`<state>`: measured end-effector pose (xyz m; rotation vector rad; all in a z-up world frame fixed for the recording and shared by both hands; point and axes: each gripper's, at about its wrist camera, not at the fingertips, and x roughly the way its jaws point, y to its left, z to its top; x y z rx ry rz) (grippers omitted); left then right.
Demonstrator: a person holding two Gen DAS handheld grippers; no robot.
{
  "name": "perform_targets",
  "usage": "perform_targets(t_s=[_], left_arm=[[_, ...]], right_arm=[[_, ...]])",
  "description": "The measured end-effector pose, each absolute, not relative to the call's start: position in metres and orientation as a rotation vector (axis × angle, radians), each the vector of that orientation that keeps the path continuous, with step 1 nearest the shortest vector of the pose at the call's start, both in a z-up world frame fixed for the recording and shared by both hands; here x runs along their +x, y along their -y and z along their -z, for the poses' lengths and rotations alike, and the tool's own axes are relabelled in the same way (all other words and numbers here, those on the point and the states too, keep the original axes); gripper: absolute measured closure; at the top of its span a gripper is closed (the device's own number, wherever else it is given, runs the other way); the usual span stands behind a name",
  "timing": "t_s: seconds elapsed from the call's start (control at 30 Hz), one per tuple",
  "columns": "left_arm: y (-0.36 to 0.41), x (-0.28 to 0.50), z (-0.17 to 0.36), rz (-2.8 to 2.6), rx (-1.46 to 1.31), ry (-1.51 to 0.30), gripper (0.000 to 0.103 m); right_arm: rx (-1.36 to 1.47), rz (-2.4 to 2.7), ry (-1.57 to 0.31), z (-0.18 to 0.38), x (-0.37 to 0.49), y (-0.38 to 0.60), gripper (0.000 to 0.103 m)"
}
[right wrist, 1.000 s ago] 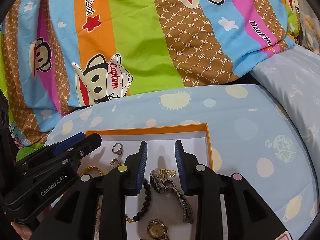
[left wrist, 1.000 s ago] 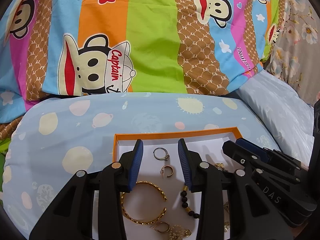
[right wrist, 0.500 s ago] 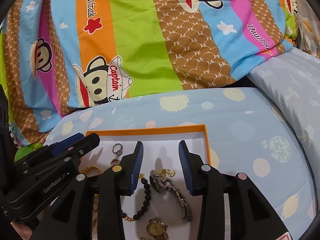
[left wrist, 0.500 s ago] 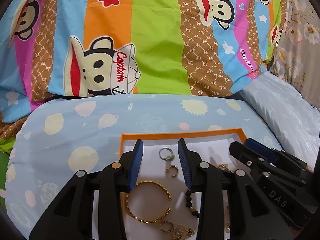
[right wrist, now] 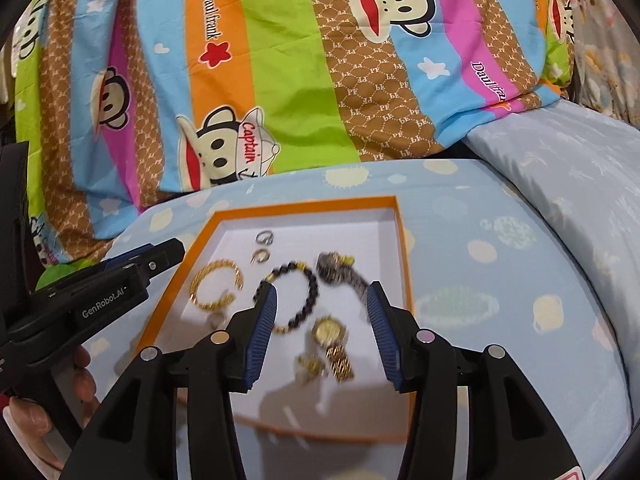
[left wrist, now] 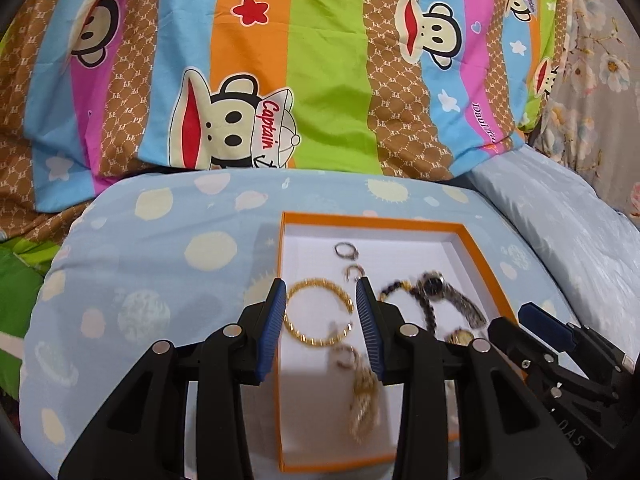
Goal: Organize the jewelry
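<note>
An orange box (left wrist: pixel 476 252) with a white floor lies on a pale blue pillow; it also shows in the right wrist view (right wrist: pixel 304 205). Inside are a gold bangle (left wrist: pixel 318 312), a silver ring (left wrist: pixel 346 250), a small hoop (left wrist: pixel 354 271), a black bead bracelet (right wrist: pixel 298 294), a dark watch (right wrist: pixel 336 270) and a gold watch (right wrist: pixel 330 334). My left gripper (left wrist: pixel 322 300) is open above the bangle. My right gripper (right wrist: pixel 322 300) is open wide above the bead bracelet and gold watch. Both are empty.
A bright striped cartoon-monkey quilt (left wrist: pixel 320 80) rises behind the pillow. A second pale blue pillow (right wrist: pixel 568 184) lies at the right. A hand (right wrist: pixel 28 416) holds the left gripper's handle at the lower left of the right wrist view.
Both grippers have pulled back and risen, so more of the box shows. The right gripper's jaws have opened wider. The jewelry has not moved.
</note>
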<state>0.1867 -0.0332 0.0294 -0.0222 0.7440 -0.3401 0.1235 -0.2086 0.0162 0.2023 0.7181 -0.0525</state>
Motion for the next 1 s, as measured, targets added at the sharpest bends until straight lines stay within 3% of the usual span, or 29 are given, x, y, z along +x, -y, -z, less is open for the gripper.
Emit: perform_targets(t_s=[0.47,0.6,0.67,0.93,1.0], left_arm=[[0.021,0.13,-0.013,0.332,-0.012,-0.754,0.067],[0.021,0.118,-0.009,0.318,0.004,-0.745,0.066],[0.022,0.112,-0.008,0.304,0.019,-0.73,0.057],[0.029,0.096,-0.005,0.271,0.084,-0.696,0.052],[0.028,0.094,-0.006,0.259,0.087,-0.684,0.042]], right_arm=[[0.215,0.078,-0.732,-0.001,0.072,0.197,0.054],[0.173,0.097,-0.72,0.0,0.062,0.19,0.048],[0.163,0.097,-0.715,0.0,0.057,0.187,0.046],[0.146,0.125,-0.68,-0.004,0.045,0.184,0.032],[0.137,0.13,-0.669,-0.005,0.043,0.183,0.028]])
